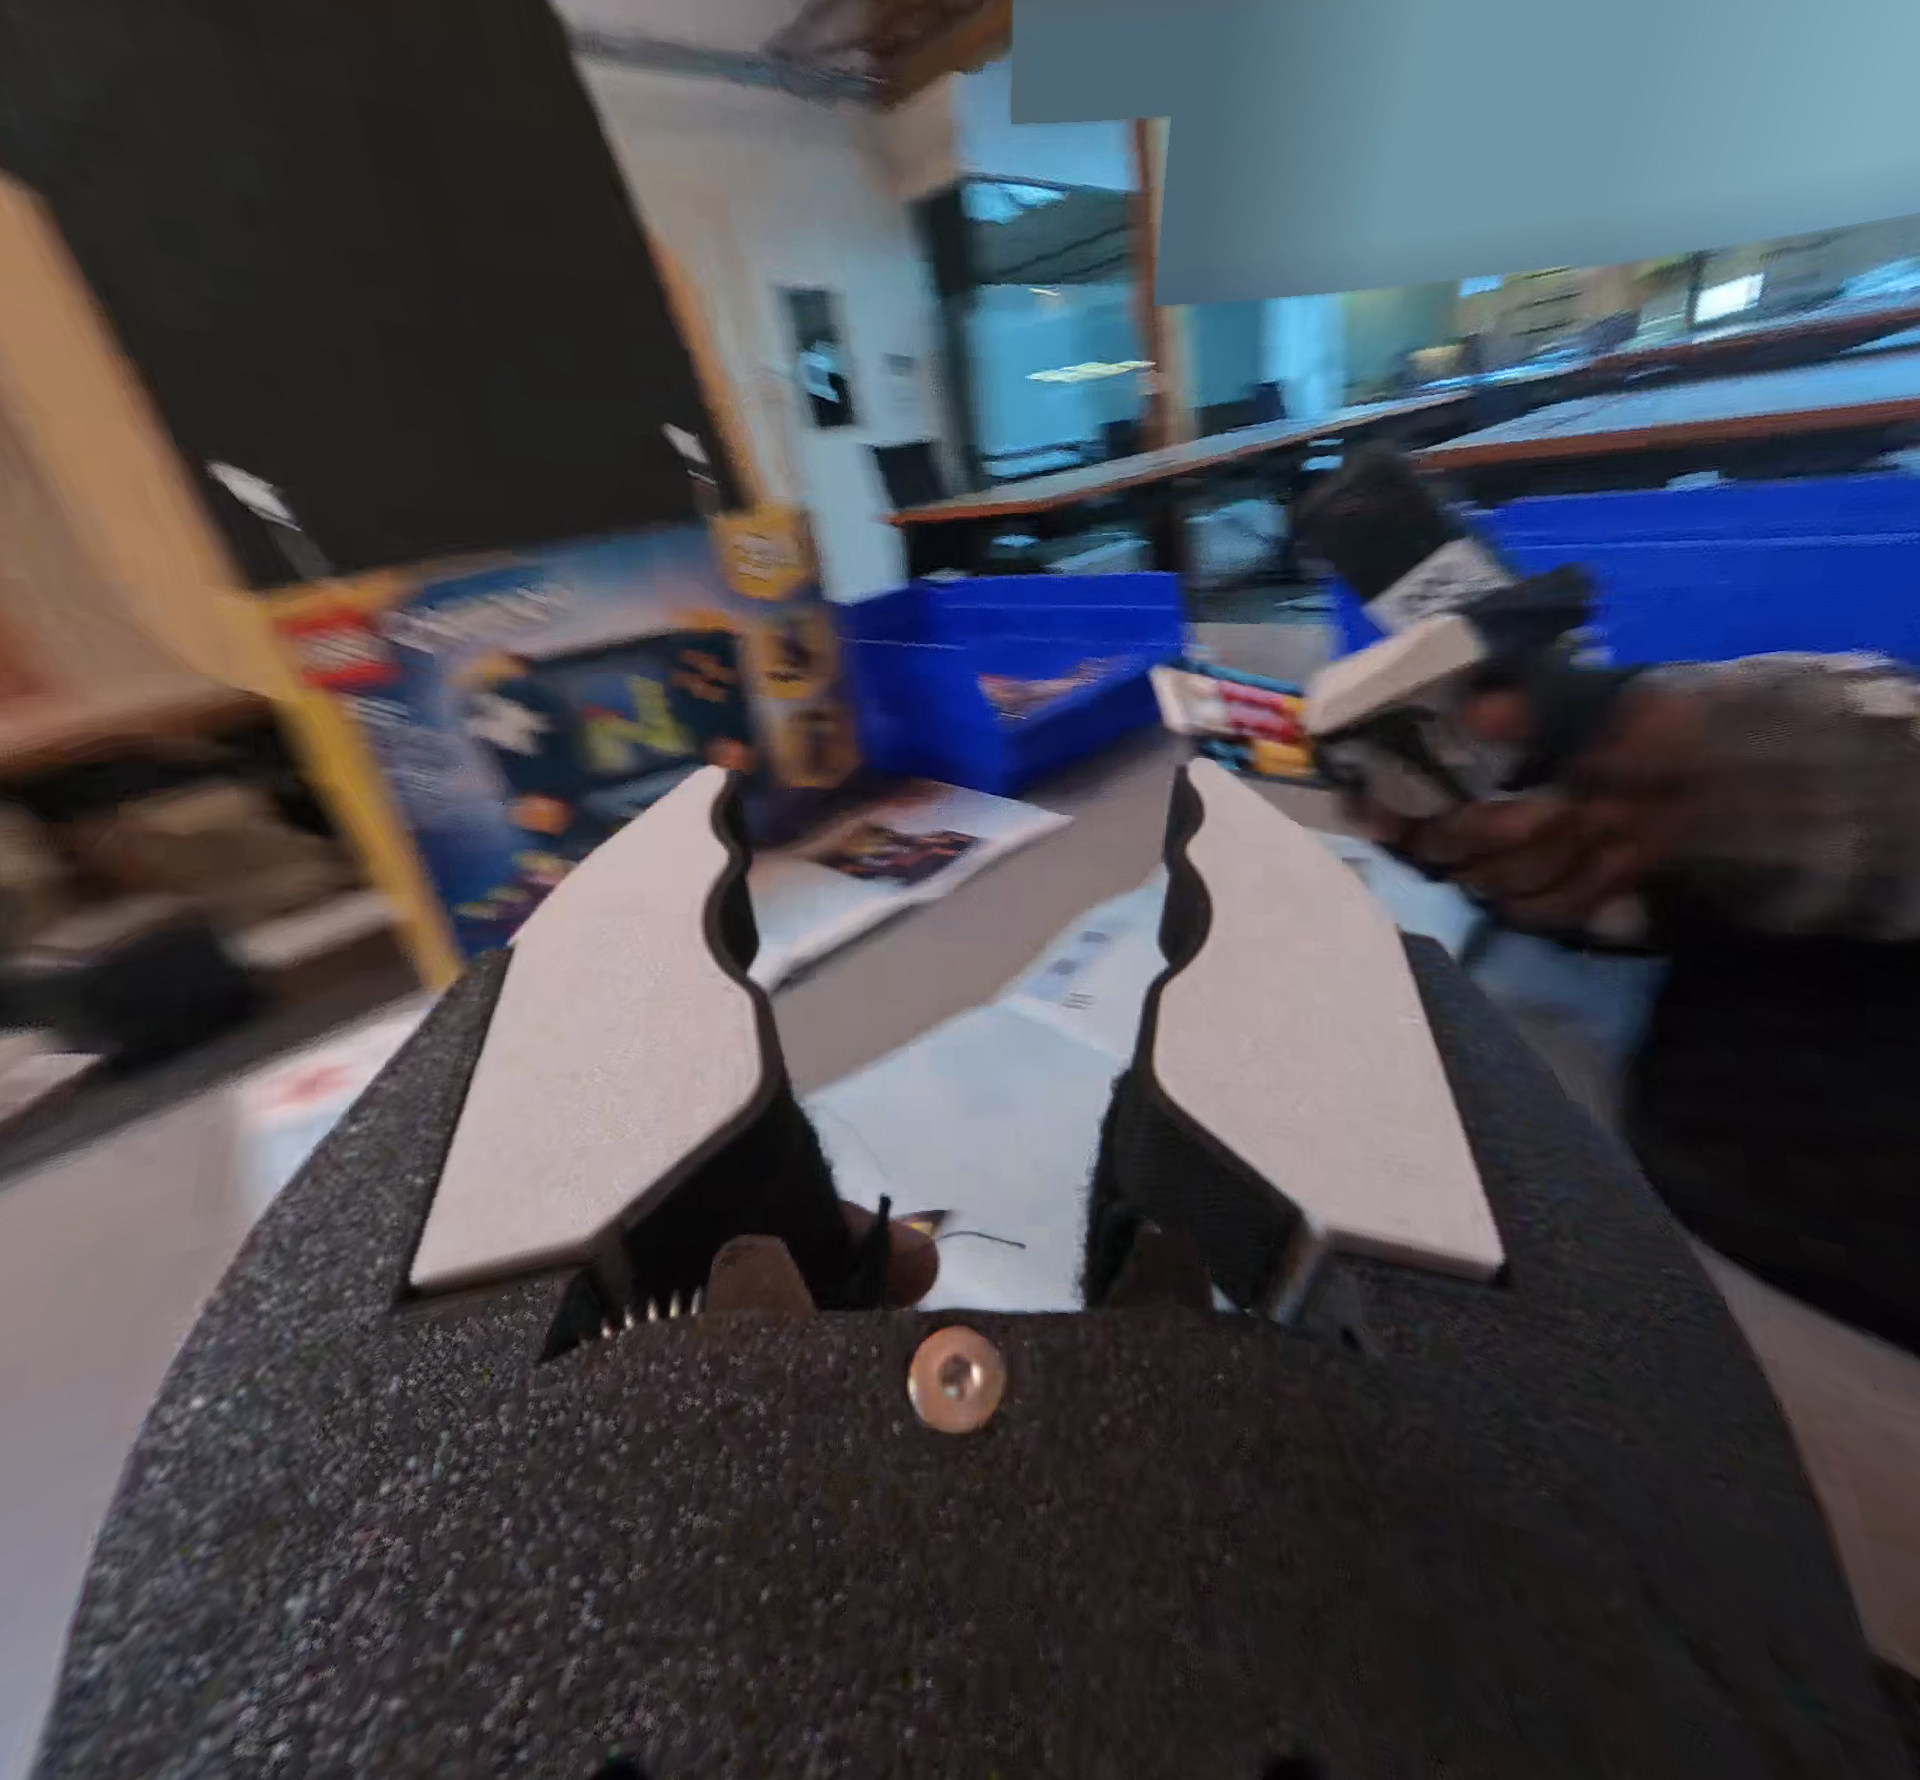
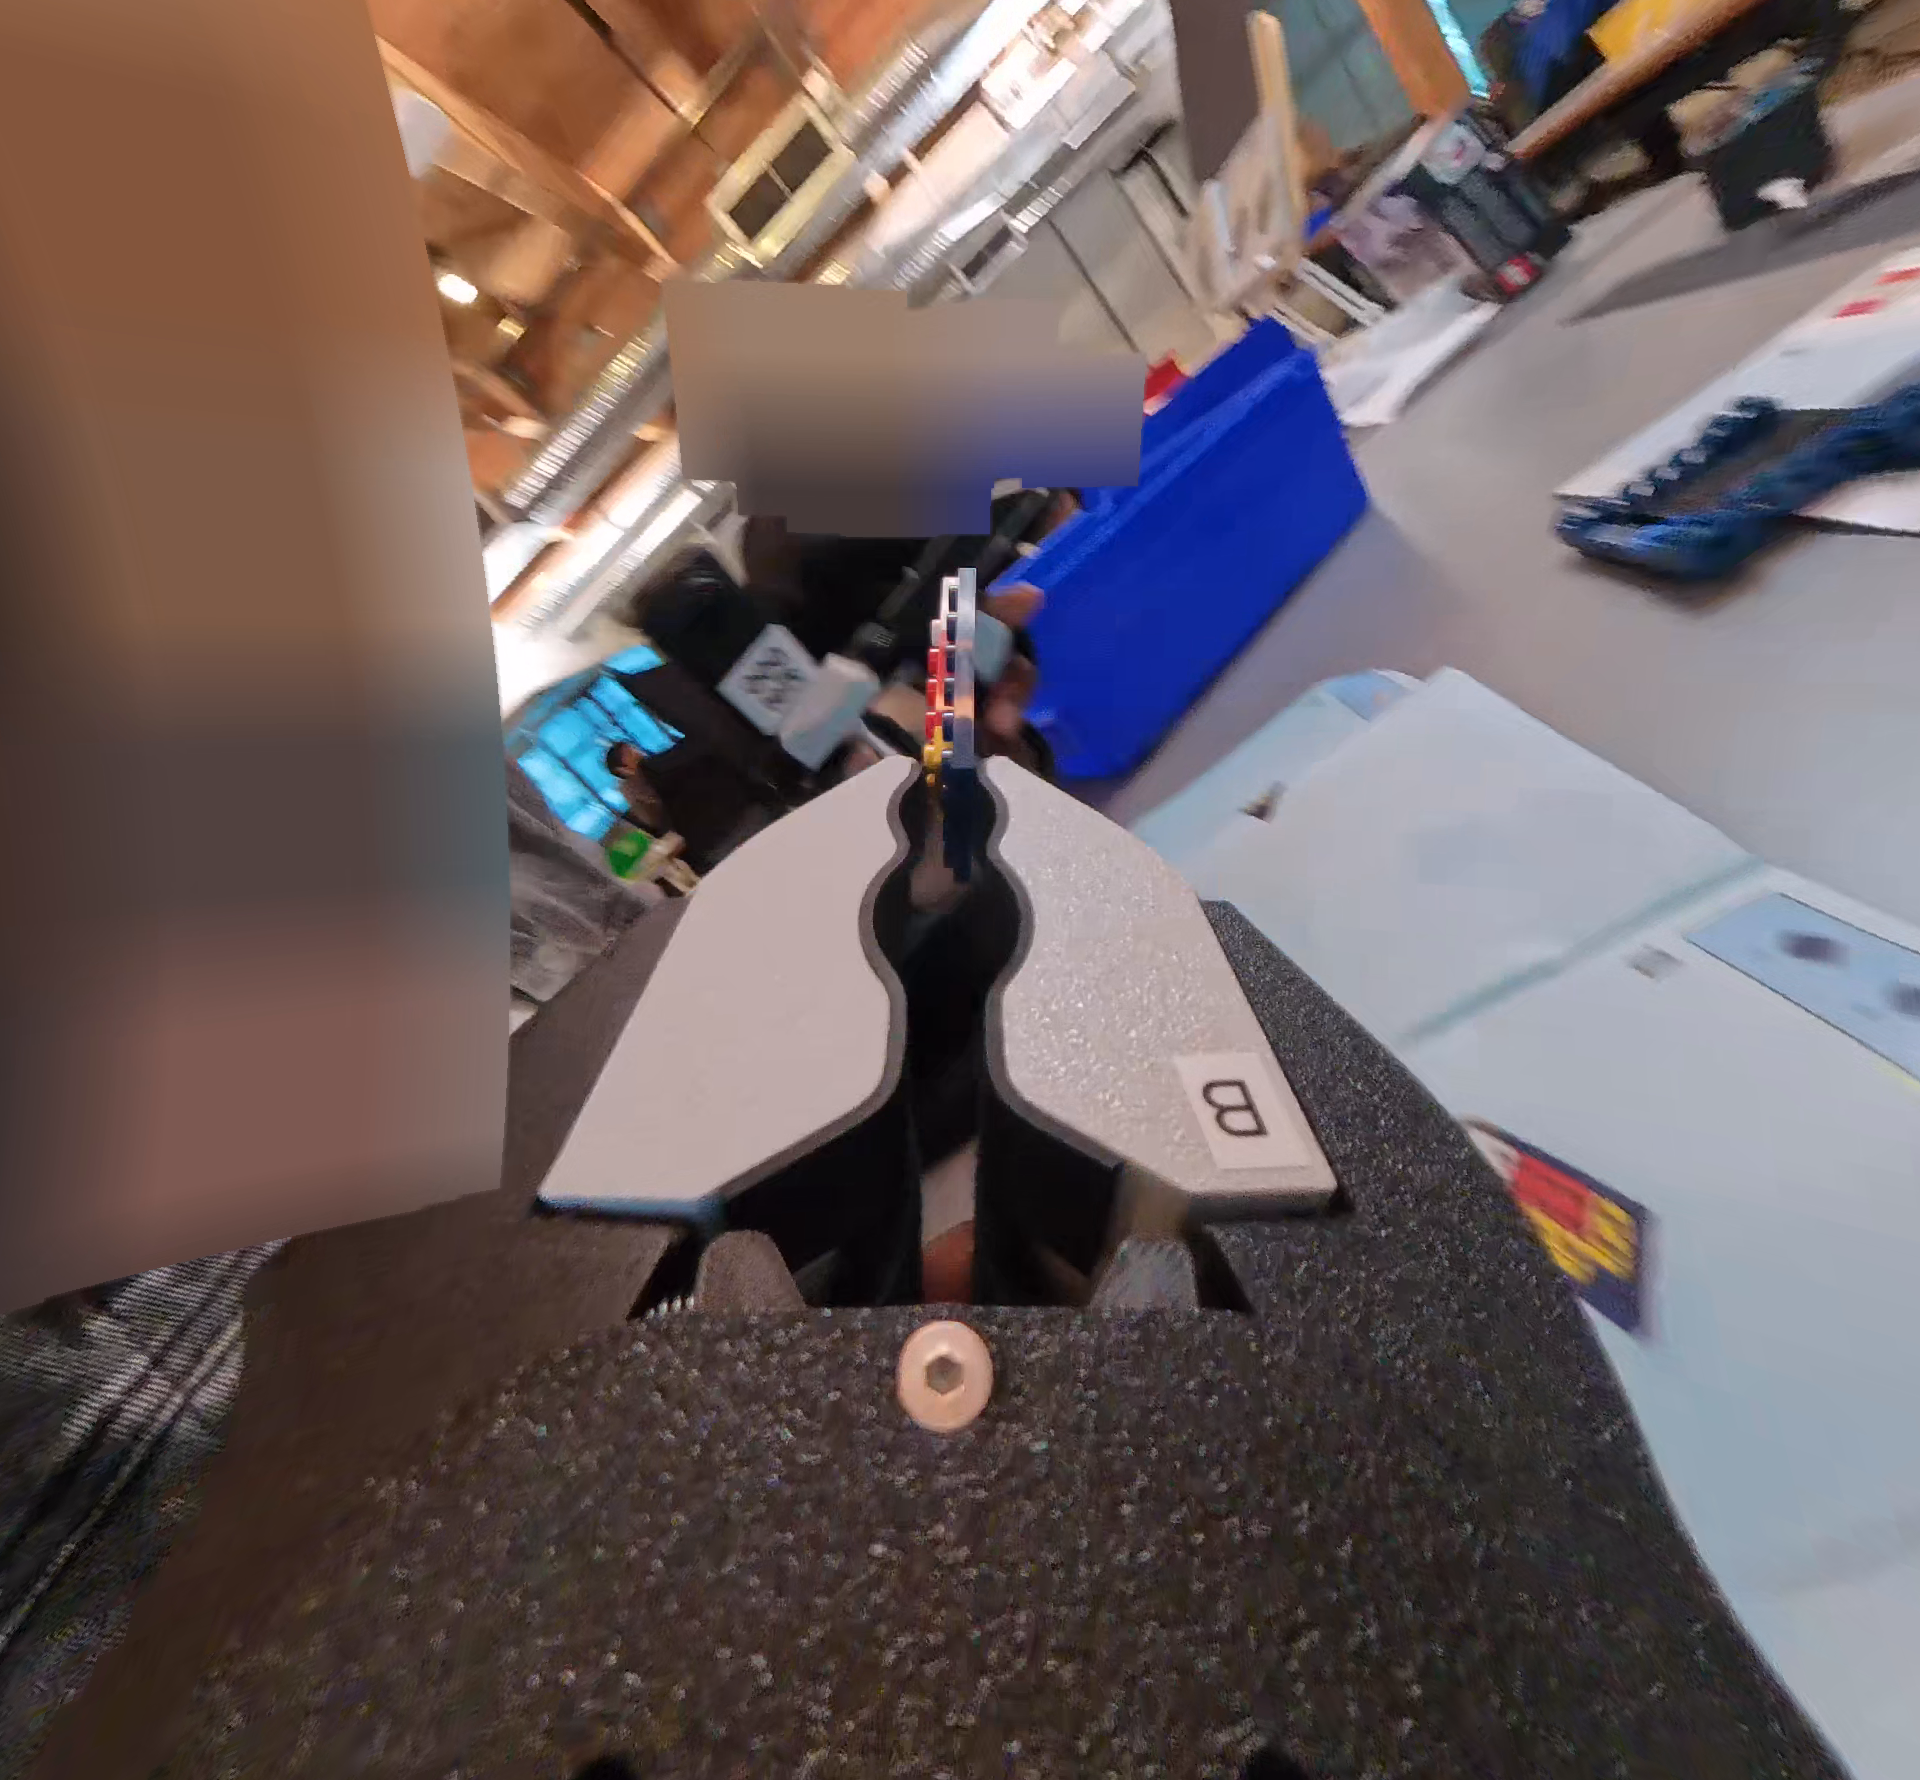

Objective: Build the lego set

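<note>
Right gripper (image 2: pixel 954 780) is pinching a thin brick-built plate (image 2: pixel 958 691) edge-on just left of the blue bin (image 2: pixel 1195 567), left gripper (image 1: pixel 954 785) spread wide and empty, so honestly that skinny edge grip could let it twist out.

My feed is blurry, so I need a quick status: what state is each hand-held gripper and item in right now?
Left hand-held gripper: open, nothing between its fingers.
Right hand-held gripper: shut on a thin brick plate, held edge-on, raised.
Blue bin: open-topped, standing on the table.
Toy box: upright.
Booklet: lying flat.
</note>
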